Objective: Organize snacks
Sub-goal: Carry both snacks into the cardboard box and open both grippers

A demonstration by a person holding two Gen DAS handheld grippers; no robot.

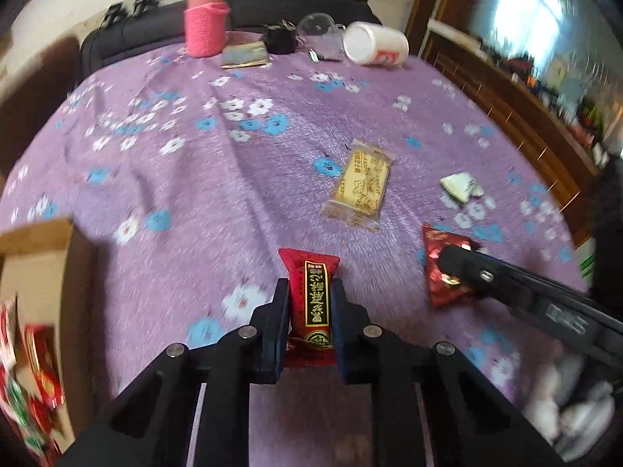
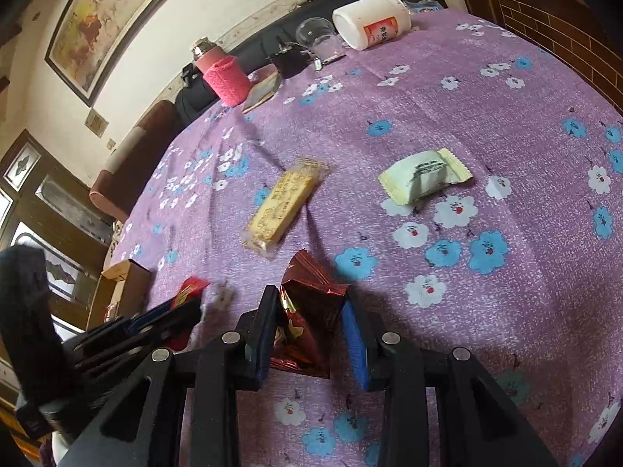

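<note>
Left gripper (image 1: 309, 303): jaws clamped on red snack bar (image 1: 310, 295). Right gripper (image 2: 307, 330): jaws partly closed, pinching dark red packet (image 2: 307, 311). Cardboard box (image 1: 46, 257) already holds several snacks; yellow biscuit (image 2: 282, 204) and pale green packet (image 2: 424, 175) remain on worktop (image 2: 506, 97)

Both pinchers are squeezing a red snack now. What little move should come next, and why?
Probably carry the left gripper with its red snack bar over to the cardboard box at the left. The jaws are already shut on it, and the box already holds wrapped snacks.
</note>
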